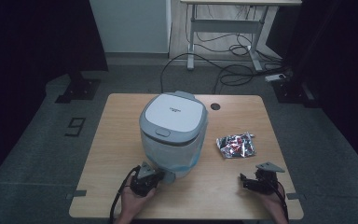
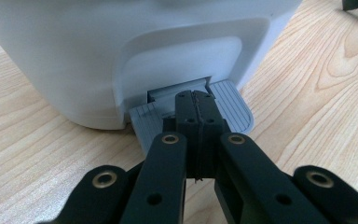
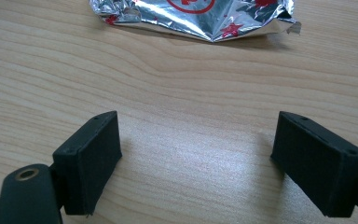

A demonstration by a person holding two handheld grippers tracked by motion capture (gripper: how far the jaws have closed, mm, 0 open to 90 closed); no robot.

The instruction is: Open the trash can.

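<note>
The bin stands mid-bench – rigid, light plastic, worked by its near pedal, where the left tongs press together; right tongs gape near the crinkly wrapper.

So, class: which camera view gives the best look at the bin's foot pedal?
The left gripper view: the grey ribbed pedal sits close up at the base of the bin, with the shut left claw resting on it. The high view shows the pedal as a small grey tab beside that claw.
</note>
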